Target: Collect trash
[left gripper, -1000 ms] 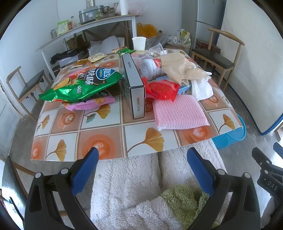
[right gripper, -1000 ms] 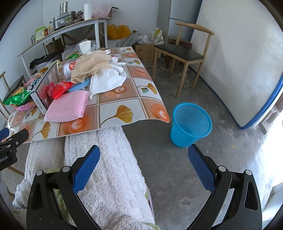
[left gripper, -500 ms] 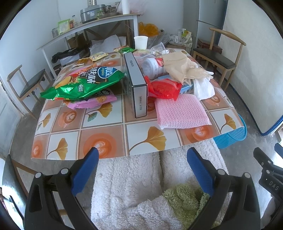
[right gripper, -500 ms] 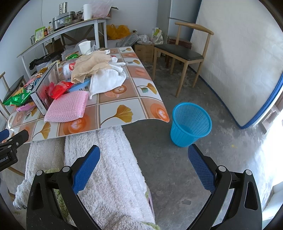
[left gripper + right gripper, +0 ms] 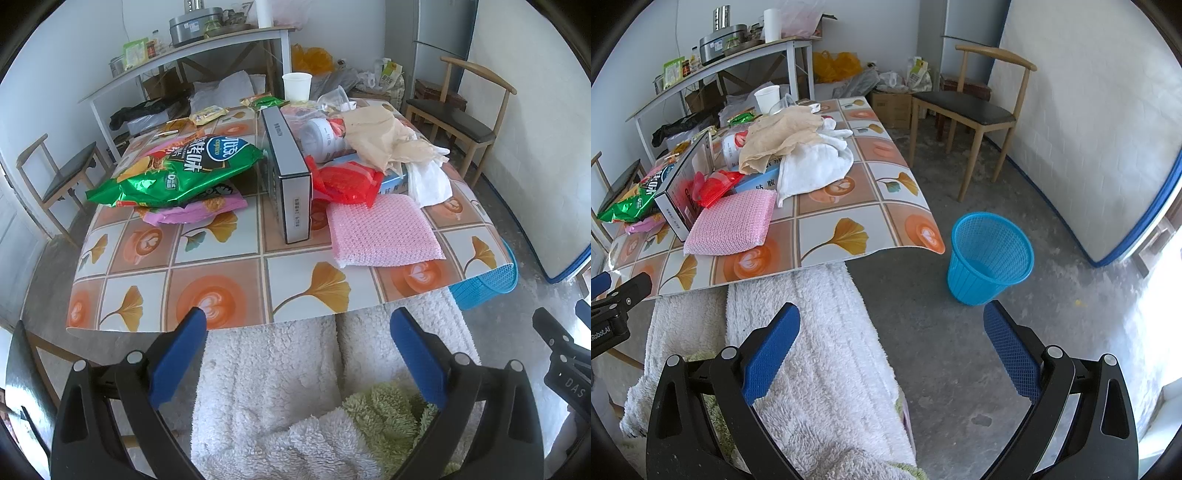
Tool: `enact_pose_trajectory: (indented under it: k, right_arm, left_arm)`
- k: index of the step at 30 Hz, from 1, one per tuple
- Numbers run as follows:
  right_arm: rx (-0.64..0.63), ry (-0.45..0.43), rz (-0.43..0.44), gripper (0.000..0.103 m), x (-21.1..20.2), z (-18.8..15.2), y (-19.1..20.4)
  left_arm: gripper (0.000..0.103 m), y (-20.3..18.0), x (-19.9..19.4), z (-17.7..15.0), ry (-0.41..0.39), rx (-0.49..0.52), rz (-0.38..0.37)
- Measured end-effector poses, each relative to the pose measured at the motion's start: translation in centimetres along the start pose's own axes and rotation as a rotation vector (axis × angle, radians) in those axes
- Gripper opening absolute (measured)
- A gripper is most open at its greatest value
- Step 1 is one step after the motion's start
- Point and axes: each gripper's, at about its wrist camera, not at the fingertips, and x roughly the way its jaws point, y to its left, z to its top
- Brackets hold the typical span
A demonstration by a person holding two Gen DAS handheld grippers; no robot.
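We hold the left gripper (image 5: 295, 345) spread wide and empty, short of the table (image 5: 236, 280); the green snack bag (image 5: 177, 173) lies well ahead, left; our right gripper (image 5: 892, 341) gapes empty, the blue wastebasket (image 5: 990, 269) near, ahead on the floor.

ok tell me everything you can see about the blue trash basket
The blue trash basket is a round, bright blue plastic bin with mesh-pattern walls above a ribbed lower band, tapering toward its base. It stands upright on the bare grey concrete floor, just off the table's near right corner, touching nothing else. It looks empty. In the left wrist view only part of its rim shows past the table edge.
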Motion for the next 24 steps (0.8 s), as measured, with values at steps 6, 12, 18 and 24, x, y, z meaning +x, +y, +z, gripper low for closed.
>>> enact_pose_trajectory:
  k: [6, 12, 18, 24]
  right_arm:
    - [0.0, 0.001, 0.004, 0.096, 0.06, -0.16, 0.09]
    - [-0.001, 0.002, 0.01, 0.096, 0.04, -0.19, 0.37]
    - [0.001, 0.006, 0.016, 0.096, -0.01, 0.04, 0.33]
    - [-0.004, 0.008, 0.033, 0.096, 0.19, 0.12, 0.79]
  left_arm:
    - [0.097, -0.02, 0.0, -0.01, -0.001, -0.001, 0.001]
    - [0.097, 0.07, 0.03, -0.05, -0.001, -0.001, 0.002]
    - [0.097, 0.04, 0.05, -0.06, 0.001, 0.0, 0.001]
    - [0.097, 0.8, 0.56, 0.11, 0.022, -0.009, -0.004]
